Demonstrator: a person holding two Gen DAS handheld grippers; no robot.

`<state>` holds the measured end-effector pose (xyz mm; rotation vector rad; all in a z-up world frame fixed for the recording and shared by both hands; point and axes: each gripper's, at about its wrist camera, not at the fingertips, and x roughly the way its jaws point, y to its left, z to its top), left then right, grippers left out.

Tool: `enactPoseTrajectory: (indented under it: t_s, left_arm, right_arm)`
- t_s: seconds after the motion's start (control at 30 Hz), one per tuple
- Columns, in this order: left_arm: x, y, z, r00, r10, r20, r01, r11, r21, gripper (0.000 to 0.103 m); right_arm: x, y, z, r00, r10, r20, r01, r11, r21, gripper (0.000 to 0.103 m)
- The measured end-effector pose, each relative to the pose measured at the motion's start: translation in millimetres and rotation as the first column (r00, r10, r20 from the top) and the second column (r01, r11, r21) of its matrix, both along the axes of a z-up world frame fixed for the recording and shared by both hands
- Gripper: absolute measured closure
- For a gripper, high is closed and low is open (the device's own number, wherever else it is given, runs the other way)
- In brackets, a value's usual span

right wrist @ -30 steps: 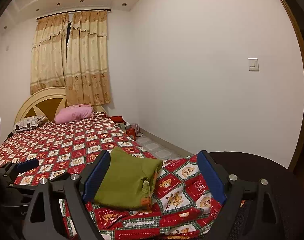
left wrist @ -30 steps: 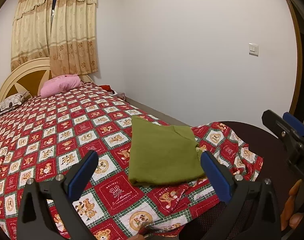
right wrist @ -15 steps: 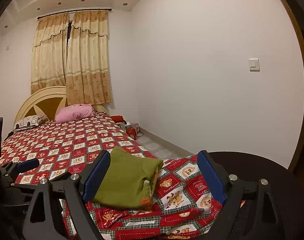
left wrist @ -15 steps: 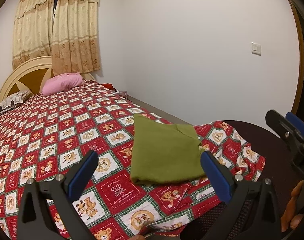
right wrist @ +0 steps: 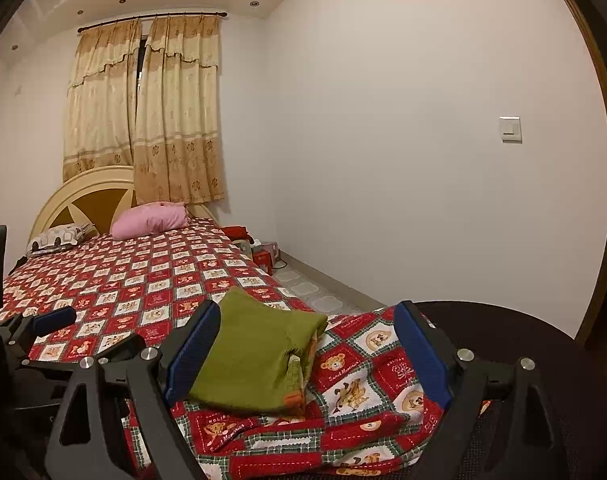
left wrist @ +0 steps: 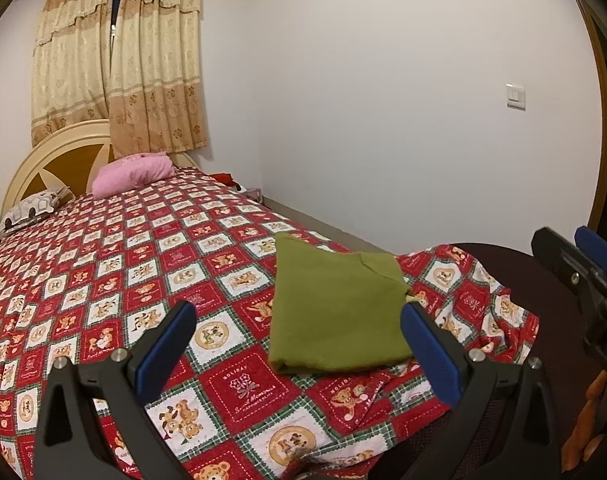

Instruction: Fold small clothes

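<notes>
tongs (left wrist: 295,344) apart, green garment (left wrist: 335,308) folded flat

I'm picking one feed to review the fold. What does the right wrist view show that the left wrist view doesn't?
Only the right wrist view: the ceiling with recessed lights, the tiled floor, red boxes beside the bed, and the garment's orange-trimmed layered edge.
Only the left wrist view: the garment's whole flat top.
Both: the folded green garment on the teddy-bear bedspread, pink pillow, curtains, and both grippers, open and empty.
</notes>
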<state>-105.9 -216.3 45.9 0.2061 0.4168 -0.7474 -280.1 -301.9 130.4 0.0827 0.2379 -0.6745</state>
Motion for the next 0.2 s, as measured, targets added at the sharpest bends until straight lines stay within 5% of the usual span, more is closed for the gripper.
enactPoseTrajectory:
  t_s: [0.2]
  left_arm:
    - [7.5,-2.1,-3.5,0.999,0.014,-0.029,-0.013,1.0,0.018,0.0]
  right_arm:
    - [1.7,-3.0,-2.7,1.0,0.001,-0.007,-0.001,1.0,0.005,0.014]
